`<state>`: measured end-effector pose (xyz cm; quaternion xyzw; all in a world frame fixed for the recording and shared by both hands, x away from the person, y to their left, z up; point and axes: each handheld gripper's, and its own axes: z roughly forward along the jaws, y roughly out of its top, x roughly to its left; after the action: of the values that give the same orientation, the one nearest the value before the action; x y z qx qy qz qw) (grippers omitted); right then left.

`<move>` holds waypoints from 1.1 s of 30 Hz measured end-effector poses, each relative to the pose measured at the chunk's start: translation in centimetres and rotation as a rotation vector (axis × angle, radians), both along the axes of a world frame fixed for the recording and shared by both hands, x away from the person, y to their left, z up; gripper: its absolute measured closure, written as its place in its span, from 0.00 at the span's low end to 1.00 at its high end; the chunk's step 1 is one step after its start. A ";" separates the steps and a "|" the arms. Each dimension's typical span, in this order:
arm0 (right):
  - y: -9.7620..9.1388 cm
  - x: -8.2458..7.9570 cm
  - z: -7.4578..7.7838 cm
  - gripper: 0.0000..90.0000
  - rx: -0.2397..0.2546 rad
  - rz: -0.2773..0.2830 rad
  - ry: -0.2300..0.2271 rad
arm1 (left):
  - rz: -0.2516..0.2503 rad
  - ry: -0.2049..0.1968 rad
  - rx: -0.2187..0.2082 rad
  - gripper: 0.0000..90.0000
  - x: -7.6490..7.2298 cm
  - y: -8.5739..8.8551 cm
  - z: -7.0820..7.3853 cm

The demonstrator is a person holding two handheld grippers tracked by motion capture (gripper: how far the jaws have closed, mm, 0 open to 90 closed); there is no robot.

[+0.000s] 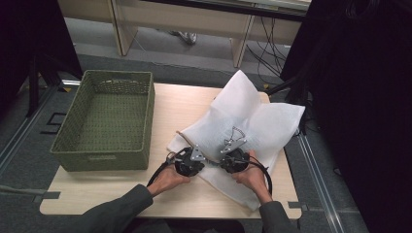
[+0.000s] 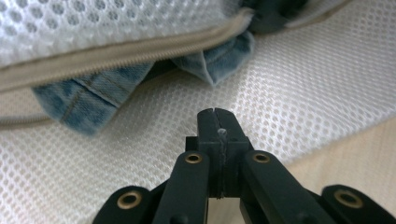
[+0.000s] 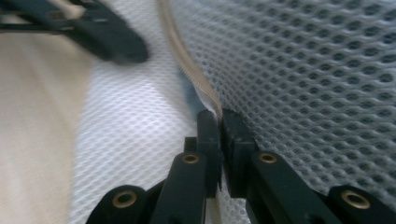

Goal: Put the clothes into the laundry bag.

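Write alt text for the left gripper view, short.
The left tool, jaws shut with nothing between them, hovers over a white mesh laundry bag. Blue denim pokes out of the bag's open beige zipper just beyond the tips, and light wooden table shows at lower right.

Overhead view; gripper views close on mesh bag (image 1: 243, 121).

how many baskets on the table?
1. A green woven basket sits on the left part of the table, beside the white mesh bag. Nothing suggests another one hidden.
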<state>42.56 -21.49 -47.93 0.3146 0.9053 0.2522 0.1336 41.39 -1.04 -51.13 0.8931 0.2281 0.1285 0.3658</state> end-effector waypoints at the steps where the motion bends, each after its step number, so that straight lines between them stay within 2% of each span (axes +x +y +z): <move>1: -0.1 0.2 0.0 0.97 -0.004 -0.003 -0.001 | -0.014 -0.009 0.000 0.99 -0.3 0.0 0.0; 3: 0.0 0.5 -0.1 0.98 -0.006 -0.007 -0.015 | -0.013 -0.003 0.003 0.99 -0.5 0.0 0.0; 4: 0.0 0.6 -0.1 0.98 -0.010 -0.013 -0.004 | -0.018 -0.005 0.008 0.99 -1.1 0.2 0.0; 5: 0.0 0.8 -0.1 0.98 -0.016 -0.009 -0.018 | -0.025 -0.010 0.008 0.99 -1.2 0.3 0.0; 7: 0.1 0.9 -0.1 0.98 -0.033 -0.016 -0.024 | -0.008 0.019 -0.020 0.99 -1.8 0.6 -0.1; 8: 0.1 1.0 -0.1 0.98 -0.046 -0.012 -0.037 | -0.002 0.002 -0.018 0.99 -2.0 0.7 -0.1; 9: 0.1 1.1 -0.1 0.98 -0.056 -0.015 -0.043 | -0.004 0.018 -0.019 0.99 -2.3 0.7 0.0; 10: 0.1 1.2 -0.2 0.98 -0.059 -0.010 -0.050 | -0.011 0.017 -0.014 0.99 -2.7 0.6 0.0; 13: 0.1 1.4 -0.1 0.98 -0.062 -0.019 -0.037 | -0.040 -0.004 0.001 0.99 -3.7 0.0 0.0; 14: 0.1 1.5 -0.1 0.98 -0.073 -0.021 -0.050 | -0.040 0.021 -0.011 0.99 -3.9 -0.1 0.0; 15: 0.1 1.7 -0.1 0.98 -0.077 -0.015 -0.041 | -0.053 0.034 -0.015 0.99 -4.1 -0.2 0.1; 16: 0.0 1.9 -0.1 0.98 -0.077 -0.018 -0.053 | -0.046 0.040 -0.030 0.99 -4.4 -0.4 0.0; 17: -0.1 2.1 0.0 0.98 -0.087 -0.033 -0.067 | -0.052 0.027 -0.023 0.99 -4.6 -0.5 -0.1; 19: -0.4 2.6 -0.1 0.98 -0.075 -0.042 -0.080 | -0.058 0.020 -0.023 0.99 -5.0 -0.8 -0.1; 20: -0.6 3.0 -0.1 0.98 -0.078 -0.041 -0.080 | -0.068 0.015 -0.020 0.99 -4.9 -0.8 0.0; 21: -0.8 3.4 -0.1 0.98 -0.069 -0.041 -0.076 | -0.056 0.037 -0.036 0.99 -5.0 -0.9 -0.1; 22: -0.9 3.7 -0.1 0.98 -0.070 -0.048 -0.080 | -0.059 0.038 -0.028 0.99 -4.9 -0.8 -0.1; 26: -1.3 5.0 -0.1 0.98 -0.086 -0.079 -0.096 | -0.059 0.024 -0.030 0.99 -5.0 -1.0 -0.1; 30: -1.6 5.2 -0.1 0.97 -0.066 -0.077 -0.087 | -0.070 0.017 -0.025 0.99 -4.9 -0.8 -0.1; 31: -1.5 5.1 -0.1 0.97 -0.076 -0.078 -0.098 | -0.064 0.021 -0.028 0.99 -5.0 -0.9 -0.1; 32: -1.4 5.0 0.0 0.97 -0.075 -0.076 -0.088 | -0.062 0.022 -0.022 0.99 -5.0 -0.9 -0.1; 33: -1.3 4.9 0.0 0.97 -0.080 -0.067 -0.094 | -0.068 0.011 -0.019 0.99 -5.0 -1.0 -0.1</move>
<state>47.48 -22.81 -47.88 0.3268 0.8964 0.2257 0.1966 36.35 -2.01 -51.19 0.8974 0.2011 0.1087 0.3773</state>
